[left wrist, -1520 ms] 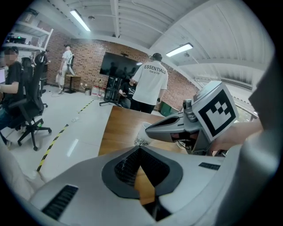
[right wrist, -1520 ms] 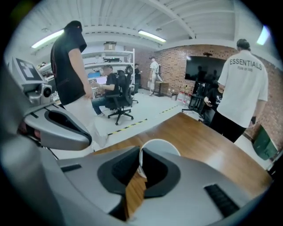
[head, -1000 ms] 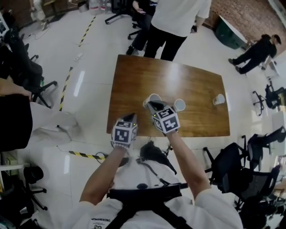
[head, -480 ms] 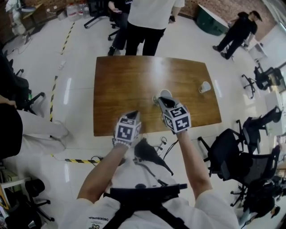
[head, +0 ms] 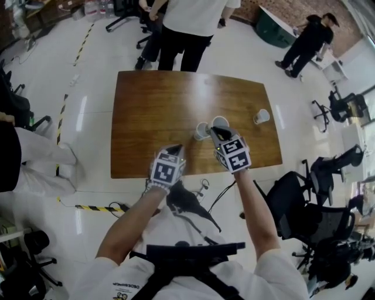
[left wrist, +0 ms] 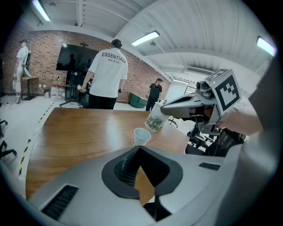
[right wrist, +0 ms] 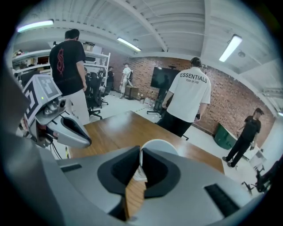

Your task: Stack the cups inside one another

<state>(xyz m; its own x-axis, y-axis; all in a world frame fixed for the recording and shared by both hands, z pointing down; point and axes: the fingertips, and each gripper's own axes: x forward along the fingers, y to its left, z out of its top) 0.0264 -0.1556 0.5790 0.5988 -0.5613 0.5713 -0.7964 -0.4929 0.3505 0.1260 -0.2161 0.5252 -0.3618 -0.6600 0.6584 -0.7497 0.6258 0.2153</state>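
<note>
My right gripper is shut on the rim of a white paper cup with a green print and holds it lifted and tilted over the wooden table. In the right gripper view the cup's wall sits between the pads. A second white cup stands upright on the table just left of the held one; the left gripper view shows it below the held cup. My left gripper hovers at the table's near edge, shut and empty. A third cup lies far right.
A person in a white shirt stands at the table's far edge. Another person in black is at the back right. Office chairs crowd the right side near the table. Cables hang at the near edge.
My right gripper has carried its cup rightwards across the table until it is beside the standing cup. The left gripper has followed to the right, still empty.
</note>
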